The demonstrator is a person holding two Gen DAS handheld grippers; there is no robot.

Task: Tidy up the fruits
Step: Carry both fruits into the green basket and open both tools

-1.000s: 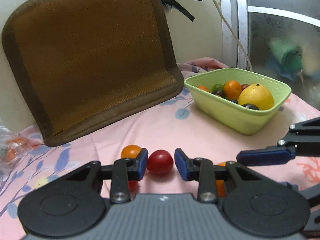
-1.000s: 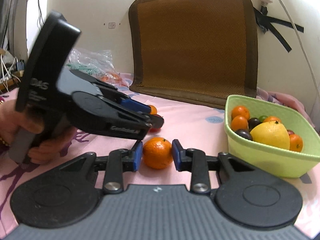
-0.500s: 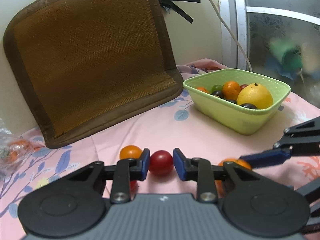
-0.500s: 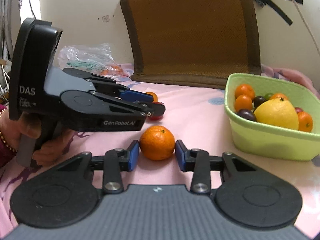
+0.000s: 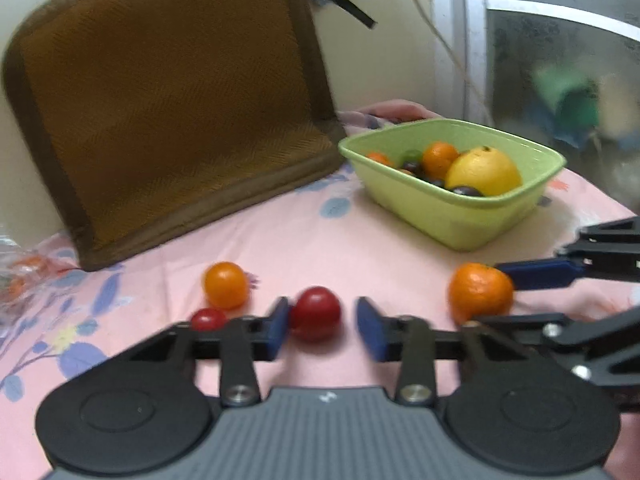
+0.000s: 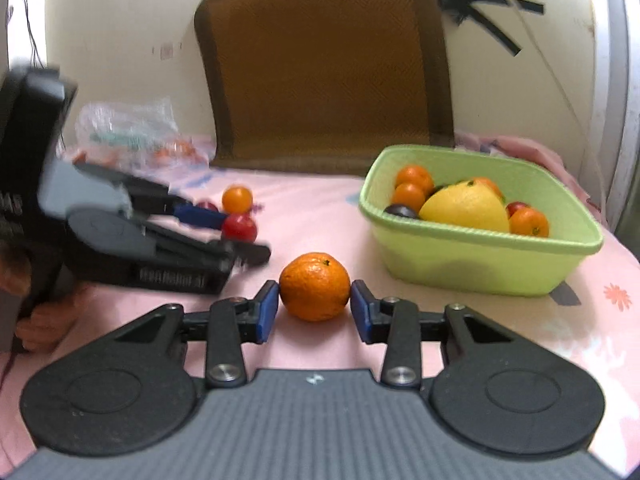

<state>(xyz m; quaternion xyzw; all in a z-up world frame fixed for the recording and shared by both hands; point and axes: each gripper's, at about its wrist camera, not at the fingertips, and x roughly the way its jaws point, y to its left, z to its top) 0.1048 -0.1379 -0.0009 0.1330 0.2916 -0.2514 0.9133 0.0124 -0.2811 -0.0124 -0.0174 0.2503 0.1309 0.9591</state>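
Observation:
A red tomato (image 5: 316, 316) lies on the pink cloth between the pads of my left gripper (image 5: 323, 330). Its jaws are opening: the left pad touches the tomato and the right pad stands clear. A small orange tomato (image 5: 226, 285) and a tiny red one (image 5: 208, 319) lie just left of it. My right gripper (image 6: 315, 312) is open around a mandarin (image 6: 315, 286) that rests on the cloth, with both pads close beside it. The green bowl (image 6: 460, 264), at the right, holds a yellow citrus (image 6: 464, 208), mandarins and dark plums.
A brown seat cushion (image 5: 172, 100) leans on the wall behind the fruit. A clear plastic bag (image 6: 132, 136) lies at the back left. A person's hand (image 6: 44, 320) grips the left tool. A frosted window (image 5: 560, 80) is at the right.
The left pads, tight on the red tomato half a second ago, have spread apart. The right gripper has widened and slid forward so the mandarin now sits between its pads.

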